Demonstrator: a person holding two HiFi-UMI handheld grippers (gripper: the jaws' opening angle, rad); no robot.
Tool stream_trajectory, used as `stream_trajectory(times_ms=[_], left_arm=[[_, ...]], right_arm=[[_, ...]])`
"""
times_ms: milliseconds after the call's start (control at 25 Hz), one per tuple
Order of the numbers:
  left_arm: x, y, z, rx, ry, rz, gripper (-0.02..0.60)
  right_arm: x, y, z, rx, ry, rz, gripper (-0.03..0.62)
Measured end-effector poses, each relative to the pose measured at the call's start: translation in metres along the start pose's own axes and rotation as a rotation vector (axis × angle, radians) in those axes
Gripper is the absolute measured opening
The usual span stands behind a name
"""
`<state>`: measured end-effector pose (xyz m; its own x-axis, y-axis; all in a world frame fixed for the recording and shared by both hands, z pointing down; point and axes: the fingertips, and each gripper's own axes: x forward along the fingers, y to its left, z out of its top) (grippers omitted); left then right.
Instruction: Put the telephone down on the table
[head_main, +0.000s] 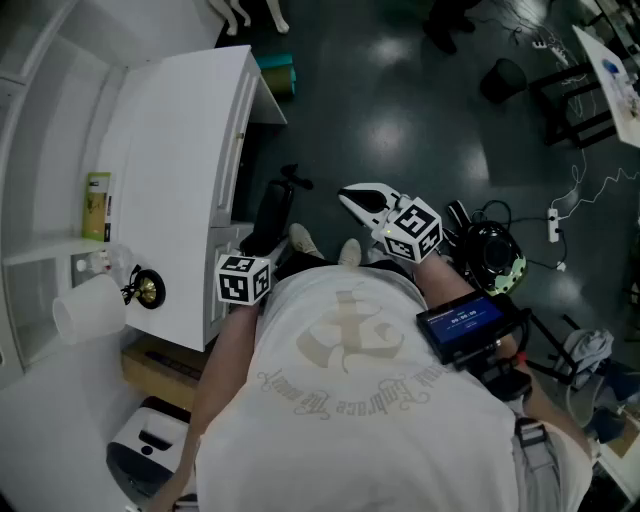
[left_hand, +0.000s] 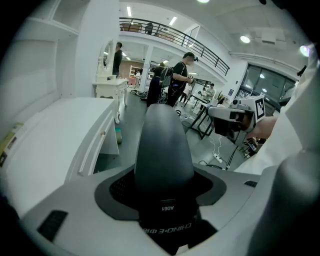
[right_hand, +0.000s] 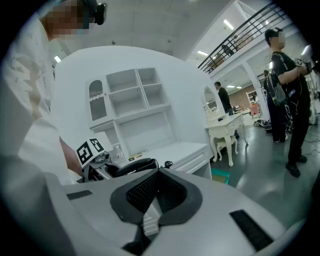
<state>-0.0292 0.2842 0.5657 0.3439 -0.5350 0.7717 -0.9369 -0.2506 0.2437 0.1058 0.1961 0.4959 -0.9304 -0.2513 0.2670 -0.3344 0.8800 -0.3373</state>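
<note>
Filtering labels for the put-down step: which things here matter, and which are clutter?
Job: telephone handset; left claw, shut on it; white table.
Lying about: green box; cardboard box; power strip.

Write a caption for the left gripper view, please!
The left hand-held gripper holds a black telephone handset beside a white desk.

So the bench (head_main: 170, 140) is off to the person's left, with a box (head_main: 97, 205) and some small bottles (head_main: 95, 262) on it, back by the shelves (right_hand: 135, 100). The left gripper (head_main: 250, 268) has the telephone (head_main: 275, 212) between its jaws, just off the bench's front edge, over the floor (head_main: 400, 100). The right gripper (head_main: 360, 198) is further right, apart from it.
</note>
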Motion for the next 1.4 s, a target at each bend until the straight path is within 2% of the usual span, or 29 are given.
stream_trajectory(times_ms=[240, 1000, 1400], left_arm=[[0.004, -0.004, 0.008, 0.003, -0.015, -0.010, 0.276], [0.016, -0.001, 0.036, 0.035, -0.023, -0.012, 0.276], [0.031, 0.023, 0.061, 0.052, -0.022, -0.039, 0.276]], right_arm=[[-0.005, -0.009, 0.002, 0.030, -0.044, -0.027, 0.015], [-0.007, -0.036, 0.012, 0.035, -0.050, -0.075, 0.015], [0.016, -0.059, 0.026, 0.037, -0.044, -0.105, 0.015]])
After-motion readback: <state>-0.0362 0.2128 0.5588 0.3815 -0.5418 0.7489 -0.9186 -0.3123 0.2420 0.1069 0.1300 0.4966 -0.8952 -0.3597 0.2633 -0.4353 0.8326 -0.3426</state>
